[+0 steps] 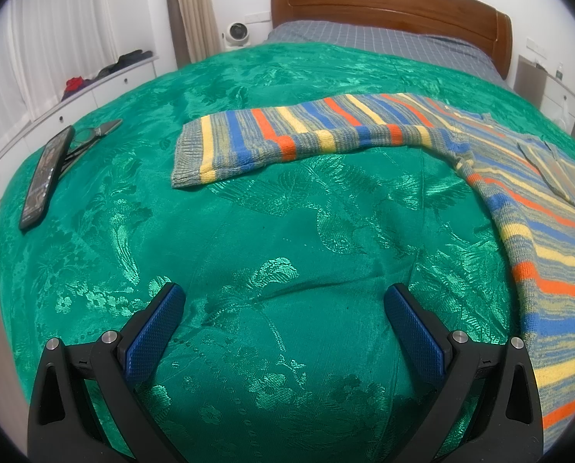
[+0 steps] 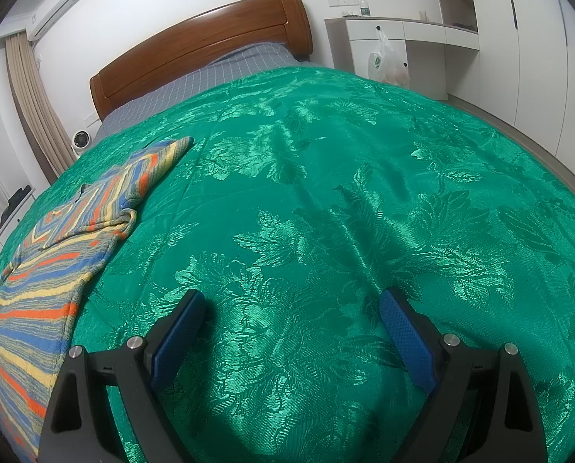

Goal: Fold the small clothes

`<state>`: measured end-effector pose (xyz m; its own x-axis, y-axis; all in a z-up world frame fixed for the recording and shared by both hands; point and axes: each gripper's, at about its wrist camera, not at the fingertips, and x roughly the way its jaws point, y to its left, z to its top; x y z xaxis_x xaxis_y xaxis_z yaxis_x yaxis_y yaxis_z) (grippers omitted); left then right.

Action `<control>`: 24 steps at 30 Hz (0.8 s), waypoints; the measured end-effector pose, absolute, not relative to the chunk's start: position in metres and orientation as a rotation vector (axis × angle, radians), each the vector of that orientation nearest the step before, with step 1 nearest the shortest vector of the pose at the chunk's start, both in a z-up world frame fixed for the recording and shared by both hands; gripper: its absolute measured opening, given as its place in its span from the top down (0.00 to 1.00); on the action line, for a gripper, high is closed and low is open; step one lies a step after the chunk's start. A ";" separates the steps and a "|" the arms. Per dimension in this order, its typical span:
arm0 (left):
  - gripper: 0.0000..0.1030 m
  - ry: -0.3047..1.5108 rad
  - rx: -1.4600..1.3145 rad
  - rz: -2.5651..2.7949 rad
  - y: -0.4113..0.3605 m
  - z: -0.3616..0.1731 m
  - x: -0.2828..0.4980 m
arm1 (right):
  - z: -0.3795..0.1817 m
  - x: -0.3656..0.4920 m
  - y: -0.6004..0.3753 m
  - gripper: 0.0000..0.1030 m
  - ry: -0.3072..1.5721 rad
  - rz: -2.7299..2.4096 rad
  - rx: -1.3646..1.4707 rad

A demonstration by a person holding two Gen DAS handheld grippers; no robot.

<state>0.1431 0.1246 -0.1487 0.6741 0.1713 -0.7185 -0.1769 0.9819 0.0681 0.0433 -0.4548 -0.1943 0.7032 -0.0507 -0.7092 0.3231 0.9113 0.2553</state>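
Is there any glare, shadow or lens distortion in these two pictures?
Left wrist view: the green bedspread bulges from the fisheye, dark vignette in the corners, sheen on the woven leaves. Right wrist view: same bulge, the wardrobe curves, and soft shadows lie on the bedspread ahead of the right gripper.

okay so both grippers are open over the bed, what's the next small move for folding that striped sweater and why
Probably reach the left gripper forward to the cuff of the sleeve. The striped sweater lies spread out with that sleeve stretched sideways, and both sets of jaws are open and empty above bare green bedspread.
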 end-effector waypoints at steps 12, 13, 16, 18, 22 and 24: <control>0.00 0.839 -0.308 0.024 0.204 -0.087 0.162 | -0.195 0.044 -0.454 0.09 0.766 -0.209 0.377; 0.00 0.826 -0.339 0.046 0.219 -0.080 0.169 | -0.195 0.044 -0.453 0.09 0.766 -0.209 0.375; 0.00 0.853 -0.444 0.119 0.268 -0.073 0.209 | -0.195 0.044 -0.452 0.08 0.761 -0.208 0.371; 0.02 0.935 -0.474 0.122 0.283 -0.081 0.241 | -0.195 0.044 -0.452 0.08 0.759 -0.208 0.370; 0.12 1.058 -0.408 0.143 0.284 -0.101 0.295 | -0.195 0.045 -0.452 0.08 0.760 -0.208 0.370; 0.36 1.113 -0.386 0.156 0.280 -0.111 0.312 | -0.195 0.045 -0.452 0.08 0.762 -0.208 0.368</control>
<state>0.3115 0.2803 -0.1112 0.4393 -0.0690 -0.8957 -0.3129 0.9229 -0.2246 0.0449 -0.4516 -0.1951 0.7074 -0.0515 -0.7049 0.3147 0.9160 0.2489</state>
